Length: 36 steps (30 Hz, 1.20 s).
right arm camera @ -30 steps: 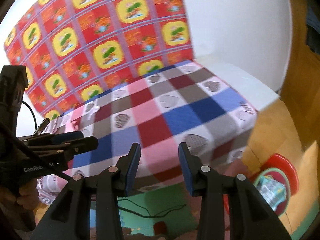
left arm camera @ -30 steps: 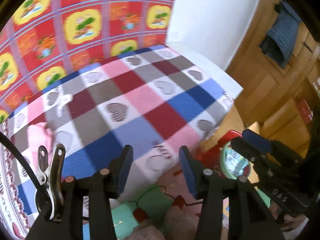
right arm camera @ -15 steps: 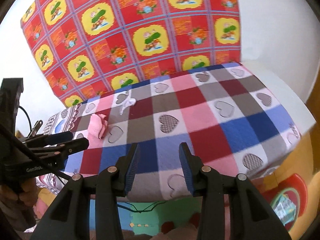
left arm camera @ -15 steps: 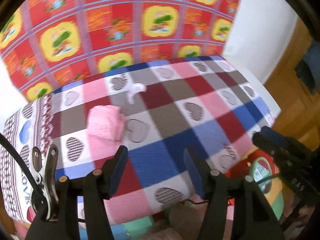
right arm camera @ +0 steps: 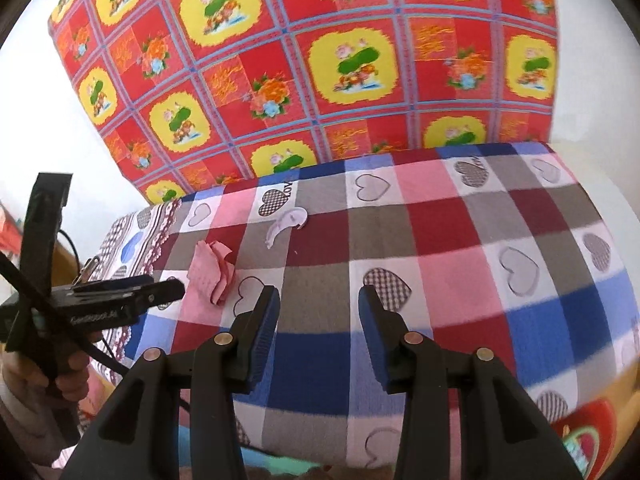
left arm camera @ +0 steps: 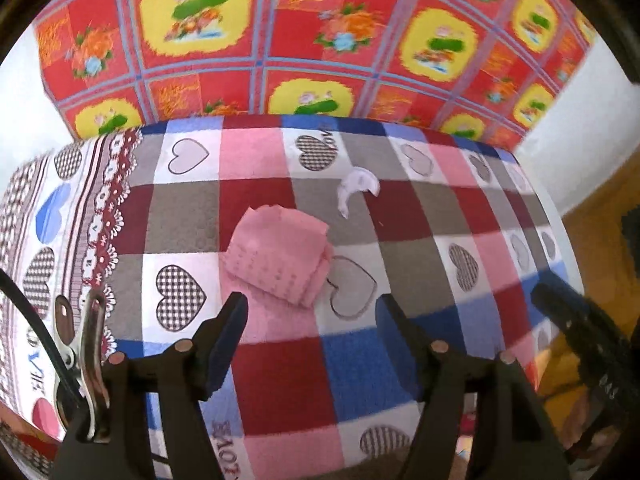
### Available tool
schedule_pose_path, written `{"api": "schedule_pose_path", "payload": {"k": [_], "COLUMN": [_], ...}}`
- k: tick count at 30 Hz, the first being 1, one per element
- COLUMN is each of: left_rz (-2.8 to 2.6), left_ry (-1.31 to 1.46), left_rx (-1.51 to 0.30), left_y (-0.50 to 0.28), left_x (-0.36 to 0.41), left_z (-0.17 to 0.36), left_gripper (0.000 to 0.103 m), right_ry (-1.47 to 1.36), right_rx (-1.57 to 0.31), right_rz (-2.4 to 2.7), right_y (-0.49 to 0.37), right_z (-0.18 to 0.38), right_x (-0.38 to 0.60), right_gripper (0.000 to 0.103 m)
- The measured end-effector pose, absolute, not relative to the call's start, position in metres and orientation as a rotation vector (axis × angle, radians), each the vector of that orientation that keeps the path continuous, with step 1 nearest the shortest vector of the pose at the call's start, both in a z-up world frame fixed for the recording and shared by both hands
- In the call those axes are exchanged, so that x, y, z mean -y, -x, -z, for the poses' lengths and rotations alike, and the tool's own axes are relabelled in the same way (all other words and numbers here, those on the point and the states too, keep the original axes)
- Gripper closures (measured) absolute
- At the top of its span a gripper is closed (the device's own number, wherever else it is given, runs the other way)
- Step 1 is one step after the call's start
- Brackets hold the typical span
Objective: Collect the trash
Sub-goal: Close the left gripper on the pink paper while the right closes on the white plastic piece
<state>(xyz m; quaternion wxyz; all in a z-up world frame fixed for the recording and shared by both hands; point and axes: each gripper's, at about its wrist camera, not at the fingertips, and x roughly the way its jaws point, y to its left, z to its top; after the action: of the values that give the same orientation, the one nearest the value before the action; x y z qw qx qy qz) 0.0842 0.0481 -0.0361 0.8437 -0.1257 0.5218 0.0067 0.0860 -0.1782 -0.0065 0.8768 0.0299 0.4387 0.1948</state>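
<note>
Left wrist view: left gripper (left arm camera: 310, 318), black with blue pads, jaws spread wide, nothing between them. It hangs over the near part of a checked bedspread (left arm camera: 360, 360) printed with hearts in red, pink, blue, grey and white squares.

Item 1: crumpled pink tissue (left arm camera: 280, 256), lying on the bedspread just beyond the left finger, apart from the pads.

Item 2: white curled scrap of paper (left arm camera: 356, 188), farther off and slightly right of the pink tissue, close to it but not touching.

Item 3: red floral cloth (left arm camera: 304, 32) with yellow panels, hanging behind the far edge of the bed against a white wall (left arm camera: 580, 152).

Item 4: metal clip (left arm camera: 80, 356) with a black cable, at the near left of the gripper body.

Right wrist view: right gripper (right arm camera: 318, 316), same make, jaws equally wide apart and empty, over blue and grey squares near the bed's near edge. The left gripper (right arm camera: 160, 292) shows at the left, held by a hand (right arm camera: 60, 376), its tip beside the pink tissue (right arm camera: 212, 272). The white scrap (right arm camera: 286, 220) lies farther, to the right of the tissue. A red bin (right arm camera: 588, 436) shows at the near right, below the bed's edge; its contents are too blurred to tell.
</note>
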Motion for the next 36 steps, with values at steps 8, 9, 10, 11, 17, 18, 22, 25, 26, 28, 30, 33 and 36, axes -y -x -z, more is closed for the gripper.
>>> {"api": "schedule_pose_path", "payload": {"k": [8, 9, 10, 11, 17, 18, 22, 25, 26, 28, 30, 33, 36], "left_rz": [-0.031, -0.041, -0.050, -0.064, -0.098, -0.104, -0.130, -0.152, -0.159, -0.176, -0.185, -0.193, -0.197], "left_ry": [0.183, 0.168, 0.156, 0.134, 0.155, 0.167, 0.173, 0.180, 0.190, 0.220, 0.227, 0.219, 0.210], "left_rx": [-1.149, -1.153, -1.155, -1.155, -1.162, -1.158, -1.152, -1.157, -1.167, -1.154, -1.150, -1.133, -1.121], "left_y": [-0.116, -0.119, -0.120, -0.123, -0.137, -0.139, -0.144, -0.147, -0.148, -0.149, -0.150, -0.151, -0.150], "left_x": [-0.048, -0.047, -0.047, -0.047, -0.057, -0.060, -0.063, -0.064, -0.065, -0.068, -0.069, -0.068, -0.068], "left_z": [0.065, 0.069, 0.072, 0.075, 0.090, 0.091, 0.093, 0.097, 0.100, 0.103, 0.104, 0.106, 0.106], "left_gripper": [0.030, 0.030, 0.030, 0.030, 0.030, 0.030, 0.027, 0.025, 0.024, 0.024, 0.024, 0.024, 0.025], "right_ry": [-0.023, -0.016, -0.010, -0.005, 0.044, 0.054, 0.080, 0.090, 0.095, 0.109, 0.115, 0.123, 0.159], "right_rx": [-0.981, -0.989, -0.994, -0.999, -1.024, -1.027, -1.043, -1.054, -1.055, -1.053, -1.053, -1.056, -1.052], "right_rz": [-0.477, -0.488, -0.496, -0.503, -0.560, -0.569, -0.598, -0.610, -0.617, -0.621, -0.623, -0.629, -0.633], "right_y": [-0.128, -0.134, -0.138, -0.141, -0.169, -0.173, -0.191, -0.204, -0.209, -0.218, -0.226, -0.236, -0.242], "right_z": [0.026, 0.029, 0.032, 0.034, 0.048, 0.051, 0.062, 0.069, 0.072, 0.076, 0.080, 0.087, 0.095], "right_x": [0.166, 0.164, 0.162, 0.160, 0.142, 0.139, 0.124, 0.115, 0.111, 0.103, 0.097, 0.087, 0.077], "right_gripper": [0.060, 0.060, 0.060, 0.060, 0.054, 0.054, 0.054, 0.054, 0.054, 0.050, 0.047, 0.047, 0.047]}}
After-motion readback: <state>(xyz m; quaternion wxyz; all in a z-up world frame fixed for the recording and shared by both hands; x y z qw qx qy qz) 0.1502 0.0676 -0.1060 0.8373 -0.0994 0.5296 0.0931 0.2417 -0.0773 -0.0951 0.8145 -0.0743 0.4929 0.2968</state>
